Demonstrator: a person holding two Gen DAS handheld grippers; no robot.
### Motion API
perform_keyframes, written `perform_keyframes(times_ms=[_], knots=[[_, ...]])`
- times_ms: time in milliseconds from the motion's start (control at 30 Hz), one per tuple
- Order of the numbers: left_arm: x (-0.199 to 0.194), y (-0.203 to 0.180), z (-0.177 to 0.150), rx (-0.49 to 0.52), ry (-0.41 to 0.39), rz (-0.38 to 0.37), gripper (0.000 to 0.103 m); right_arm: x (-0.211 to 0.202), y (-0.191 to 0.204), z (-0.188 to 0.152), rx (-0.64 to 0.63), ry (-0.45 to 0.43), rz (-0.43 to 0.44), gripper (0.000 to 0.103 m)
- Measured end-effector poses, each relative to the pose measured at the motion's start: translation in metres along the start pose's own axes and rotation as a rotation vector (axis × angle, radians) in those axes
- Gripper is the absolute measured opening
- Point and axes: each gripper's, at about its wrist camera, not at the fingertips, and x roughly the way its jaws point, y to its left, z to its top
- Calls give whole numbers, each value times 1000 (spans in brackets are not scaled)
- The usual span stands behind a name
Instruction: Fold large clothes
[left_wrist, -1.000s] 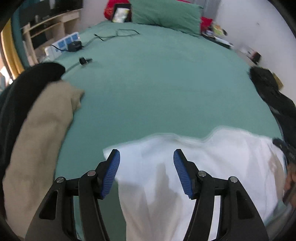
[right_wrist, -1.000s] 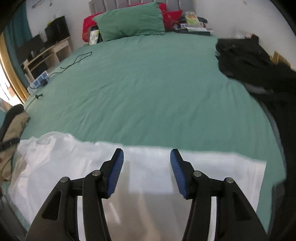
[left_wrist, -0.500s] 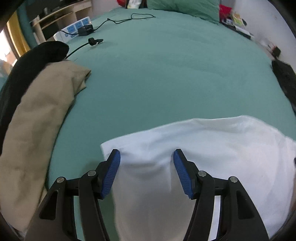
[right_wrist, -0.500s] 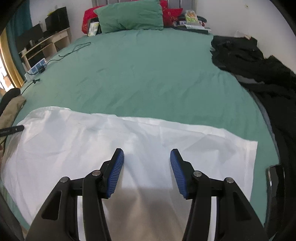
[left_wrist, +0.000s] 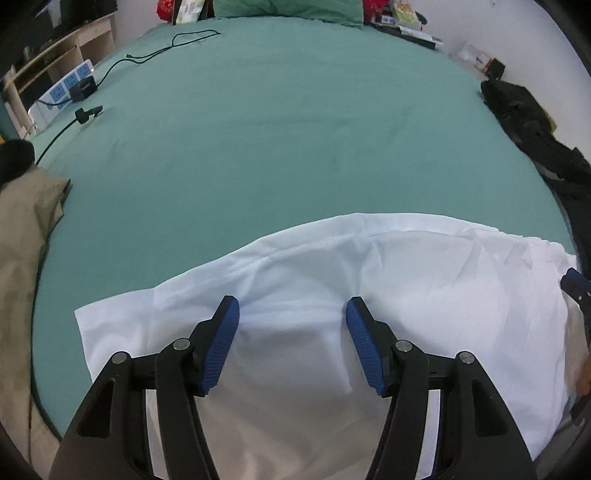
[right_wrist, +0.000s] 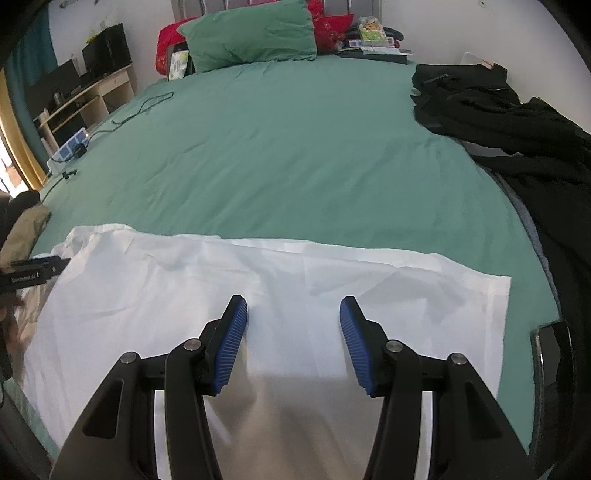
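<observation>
Lying flat across lower half of both views: white garment (left_wrist: 369, 280) on green bed (left_wrist: 288, 140), wrinkled, far edge uneven. Left gripper (left_wrist: 292, 314) released, jaws wide apart over cloth, bottom centre of frame; nothing held. Right gripper (right_wrist: 293, 304) likewise released, w/ blue pads (right_wrist: 232, 347) apart above cloth. Black clothes (right_wrist: 517, 122) heaped at right edge. Tan garment (left_wrist: 22, 258) at left edge. Green pillow (right_wrist: 251, 35) top centre.
</observation>
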Motion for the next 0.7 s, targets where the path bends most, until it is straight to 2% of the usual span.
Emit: perform_keyframes(times_ms=[100,167,233,400,467,533,567,600,667,700], knots=[[-4,-1,1,15,58,20,64,-12,-4,0,14,-25,-11,52],[-14,7,1,-58,70,19,64,-23,-7,-1,26,-47,-7,52],[-33,15,-1,-125,16,-12,64,-36,-10,-7,35,-72,-10,52],[-86,3,-31,-98,-126,93,64,-57,-24,-41,67,-75,-53,52],[-105,-7,-54,-118,-148,79,64,-65,-31,-56,102,-62,-53,52],[-115,-10,-75,-127,-139,104,64,-71,-40,-67,129,-53,-50,52],[-116,-9,-80,-123,-141,95,64,-74,-44,-73,145,-49,-57,55],[-119,-11,-89,-118,-144,68,64,-77,-51,-79,169,-42,-67,64],[-124,-17,-109,-112,-141,45,64,-84,-66,-90,248,-39,-70,73],[-126,-20,-118,-109,-147,22,64,-86,-73,-95,289,-38,-63,75]])
